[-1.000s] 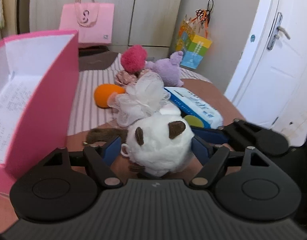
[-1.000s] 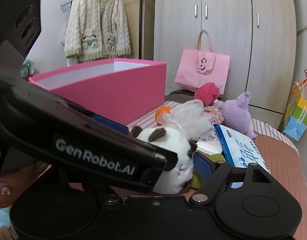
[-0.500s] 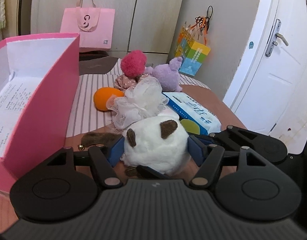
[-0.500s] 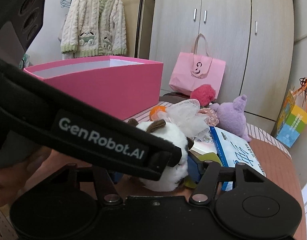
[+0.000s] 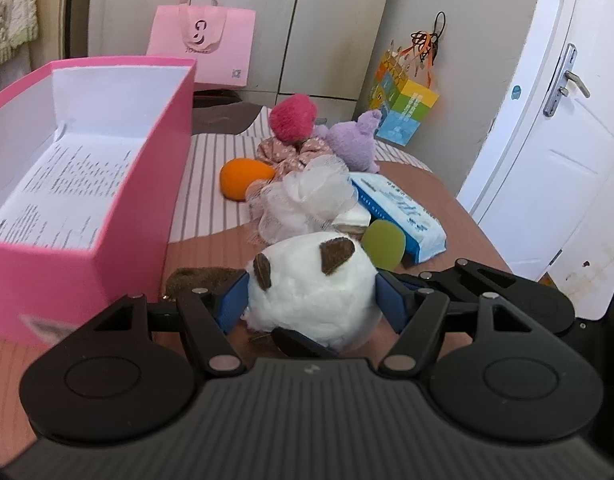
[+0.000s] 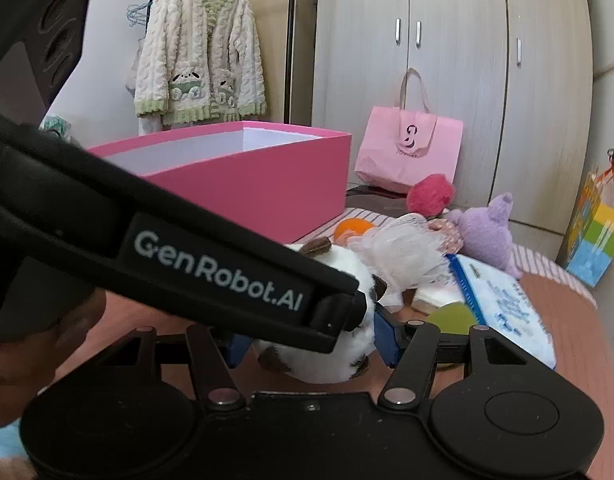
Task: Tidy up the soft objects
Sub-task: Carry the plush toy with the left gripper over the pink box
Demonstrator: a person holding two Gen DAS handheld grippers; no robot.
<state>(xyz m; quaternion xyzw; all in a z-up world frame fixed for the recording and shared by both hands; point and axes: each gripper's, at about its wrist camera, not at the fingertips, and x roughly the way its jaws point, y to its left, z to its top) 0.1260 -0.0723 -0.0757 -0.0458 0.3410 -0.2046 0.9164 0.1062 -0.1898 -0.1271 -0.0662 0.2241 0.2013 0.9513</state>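
Note:
My left gripper [image 5: 311, 300] is shut on a white plush toy with brown ears [image 5: 313, 288] and holds it above the table. My right gripper [image 6: 313, 344] sits just behind and around the same plush toy [image 6: 347, 344]; its blue pads flank the toy, and the left gripper's body [image 6: 211, 276] crosses in front, so I cannot tell whether it grips. An open pink box [image 5: 107, 184] stands to the left, with printed paper on its floor. More soft things lie ahead: a white mesh pouf [image 5: 311, 200], an orange ball [image 5: 243, 178], a red pompom [image 5: 293, 118], a purple plush [image 5: 355, 144].
A blue-and-white wipes pack [image 5: 403, 216] and a green sponge [image 5: 383, 244] lie to the right of the pouf. A brown furry piece [image 5: 199, 278] lies by the box. A pink bag [image 5: 203, 48] stands at the wardrobe. A white door [image 5: 547, 160] is to the right.
The left gripper has risen with the plush toy and now looks down into the pink box more. The right gripper has followed upward.

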